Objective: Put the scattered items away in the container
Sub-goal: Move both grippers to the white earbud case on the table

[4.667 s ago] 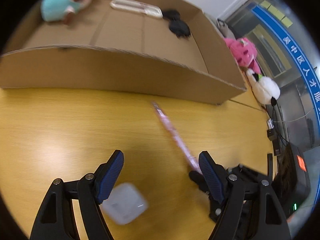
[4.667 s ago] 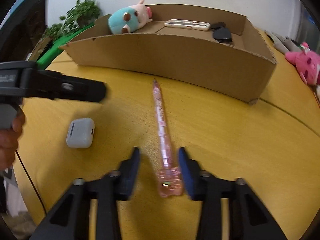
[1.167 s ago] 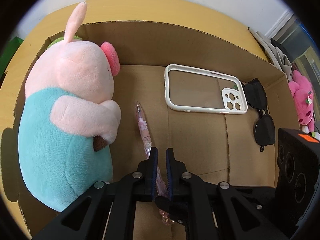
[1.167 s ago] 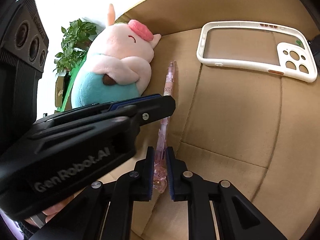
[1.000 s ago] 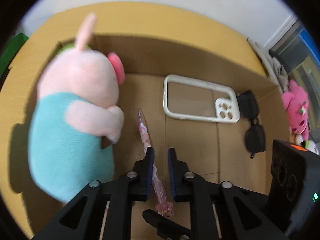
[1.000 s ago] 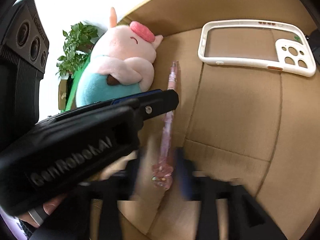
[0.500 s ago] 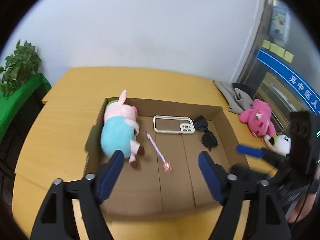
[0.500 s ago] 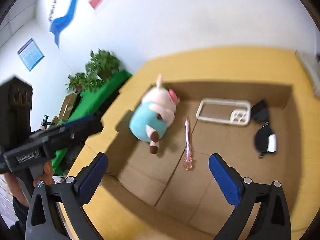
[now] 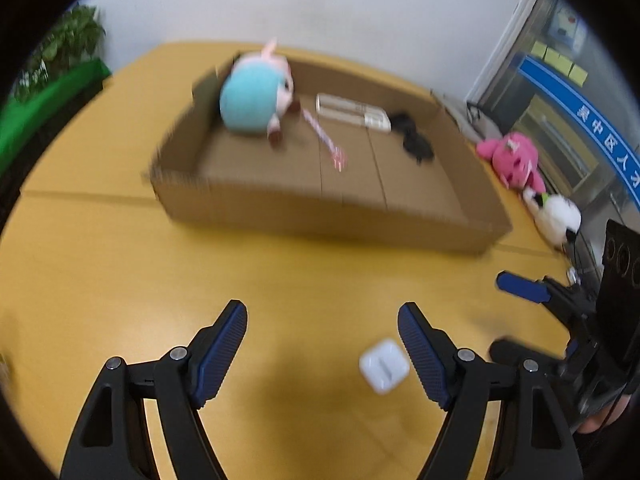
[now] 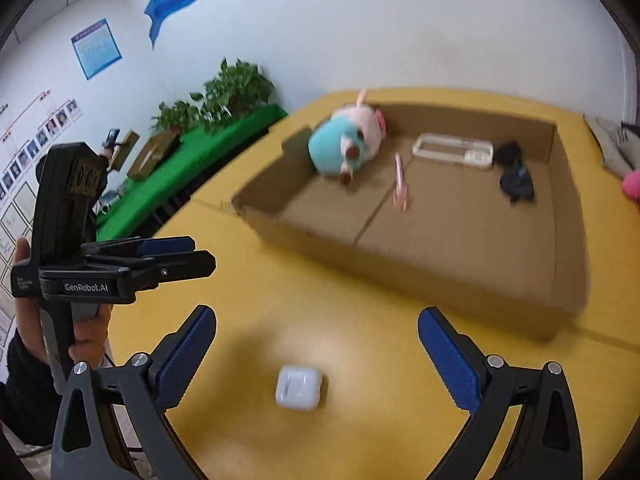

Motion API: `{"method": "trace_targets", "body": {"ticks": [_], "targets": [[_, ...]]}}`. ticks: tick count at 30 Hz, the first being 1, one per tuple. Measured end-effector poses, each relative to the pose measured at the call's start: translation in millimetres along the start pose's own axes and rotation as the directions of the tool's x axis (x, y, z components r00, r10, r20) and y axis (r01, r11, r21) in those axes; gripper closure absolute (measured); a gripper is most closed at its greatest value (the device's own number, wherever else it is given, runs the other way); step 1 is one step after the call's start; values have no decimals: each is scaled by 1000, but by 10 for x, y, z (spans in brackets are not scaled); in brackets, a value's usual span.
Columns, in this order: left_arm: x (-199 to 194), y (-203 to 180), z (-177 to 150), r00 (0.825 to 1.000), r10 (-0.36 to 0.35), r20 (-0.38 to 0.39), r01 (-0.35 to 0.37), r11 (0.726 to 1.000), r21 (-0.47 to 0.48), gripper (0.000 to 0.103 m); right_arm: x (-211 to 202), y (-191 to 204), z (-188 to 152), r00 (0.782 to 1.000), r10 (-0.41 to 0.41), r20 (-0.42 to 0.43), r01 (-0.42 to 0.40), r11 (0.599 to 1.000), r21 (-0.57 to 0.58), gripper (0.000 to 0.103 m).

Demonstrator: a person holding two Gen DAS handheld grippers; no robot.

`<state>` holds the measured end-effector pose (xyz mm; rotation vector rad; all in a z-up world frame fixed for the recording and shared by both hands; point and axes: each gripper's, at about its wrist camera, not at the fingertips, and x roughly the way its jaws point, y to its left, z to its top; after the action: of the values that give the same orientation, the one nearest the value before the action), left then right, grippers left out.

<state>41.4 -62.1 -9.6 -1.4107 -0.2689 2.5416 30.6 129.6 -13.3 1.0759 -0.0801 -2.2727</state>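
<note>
Our left gripper (image 9: 322, 344) fills the lower frame of its own view, jaws wide apart and empty. Our right gripper (image 10: 316, 354) likewise gapes empty. At that view's left edge, our hand (image 10: 86, 330) grips the left handle.

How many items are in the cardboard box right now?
4: plush pig at the far left, pink pen beside it, phone case by the back wall, sunglasses at right. Smaller ones could be hidden.

Pink pen (image 9: 326, 142): formerly on the surface, then clamped by both grippers; now lying loose in the cardboard box (image 9: 320, 200) beside the plush pig (image 9: 252, 96).
Left gripper (image 9: 322, 346), right gripper (image 10: 316, 354): jaws spread apart, empty; withdrawn from the box to above the white earbud case (image 10: 299, 387).
</note>
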Motion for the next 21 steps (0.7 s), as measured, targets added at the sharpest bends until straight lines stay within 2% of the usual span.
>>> {"method": "trace_targets", "body": {"ticks": [3, 6, 10, 12, 16, 18, 19, 20, 21], "targets": [[175, -20, -127, 997, -47, -58, 47, 999, -6, 25, 75, 108, -315, 999, 21, -39, -21, 1000, 2, 0], [324, -84, -170, 990, -94, -106, 95, 995, 8, 25, 224, 254, -548, 997, 5, -72, -8, 999, -38, 1], [547, -120, -201, 972, -154, -179, 156, 988, -2, 25, 443, 290, -693, 995, -24, -96, 20, 999, -37, 2], [648, -101, -210, 964, -165, -211, 164, 986, -21, 25, 541, 288, -723, 993, -51, -106, 47, 998, -42, 7], [776, -85, -226, 945, -202, -257, 192, 979, -67, 27, 677, 301, -757, 988, -82, -128, 76, 996, -55, 24], [832, -115, -254, 927, -246, -283, 231, 969, -85, 30, 712, 324, -750, 986, -103, -129, 94, 993, -75, 32], [865, -130, -266, 919, -260, -296, 244, 965, -92, 31, 713, 334, -741, 985, -111, -131, 100, 991, -87, 39], [890, -148, -280, 912, -271, -307, 254, 962, -96, 33, 715, 328, -732, 984, -118, -132, 106, 990, -92, 53], [922, -167, -295, 905, -282, -319, 264, 959, -101, 34, 714, 320, -730, 984, -119, -133, 107, 990, -93, 55]]}}
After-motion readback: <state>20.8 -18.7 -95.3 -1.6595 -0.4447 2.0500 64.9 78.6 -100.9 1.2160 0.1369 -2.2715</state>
